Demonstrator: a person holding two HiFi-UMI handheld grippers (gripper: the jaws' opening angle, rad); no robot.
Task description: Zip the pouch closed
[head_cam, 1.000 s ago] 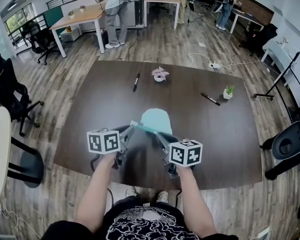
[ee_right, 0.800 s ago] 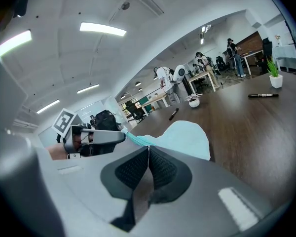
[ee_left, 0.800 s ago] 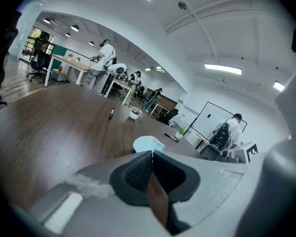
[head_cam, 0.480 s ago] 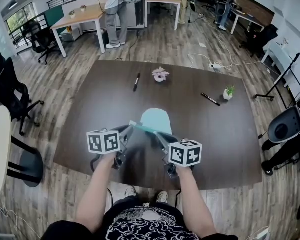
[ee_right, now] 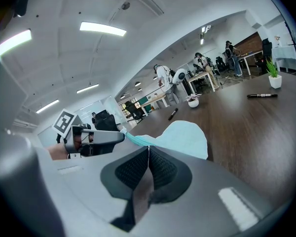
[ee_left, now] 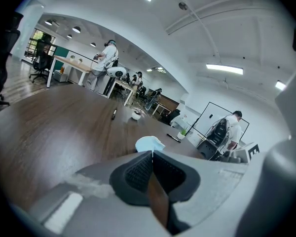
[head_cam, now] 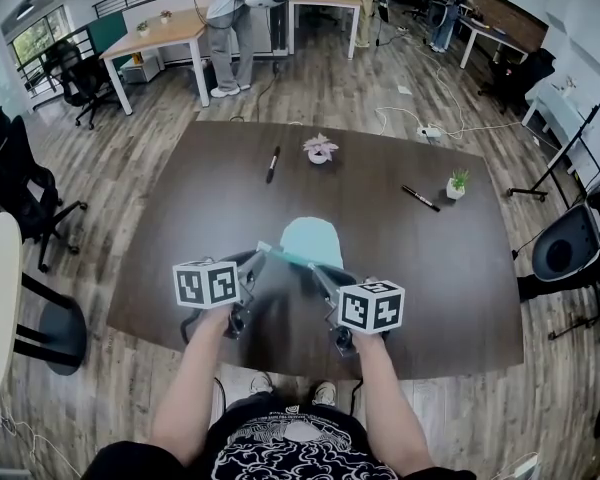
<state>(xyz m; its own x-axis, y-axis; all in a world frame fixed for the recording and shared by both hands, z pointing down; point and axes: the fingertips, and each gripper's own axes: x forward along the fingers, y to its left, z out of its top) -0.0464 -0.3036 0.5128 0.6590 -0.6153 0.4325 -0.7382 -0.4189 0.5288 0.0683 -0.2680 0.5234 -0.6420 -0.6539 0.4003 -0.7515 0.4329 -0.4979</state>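
Observation:
A light blue pouch [head_cam: 315, 240] lies on the dark wooden table [head_cam: 430, 268], its teal zip edge facing me and lifted a little. My left gripper [head_cam: 261, 257] is shut on the left end of that edge. From the right gripper view, the left gripper [ee_right: 122, 132] pinches the corner of the pouch [ee_right: 185, 137]. My right gripper [head_cam: 317, 268] is shut at the right end of the zip edge, and its jaws [ee_right: 148, 147] meet right at the fabric. The zip pull is hidden. In the left gripper view the pouch [ee_left: 149, 143] shows just past the closed left gripper [ee_left: 152, 153].
Two black markers [head_cam: 273, 163] [head_cam: 420, 198] lie farther out on the table. A pink potted plant [head_cam: 320, 149] and a small green plant [head_cam: 457, 184] stand near the far side. Office chairs, desks and people are around the room.

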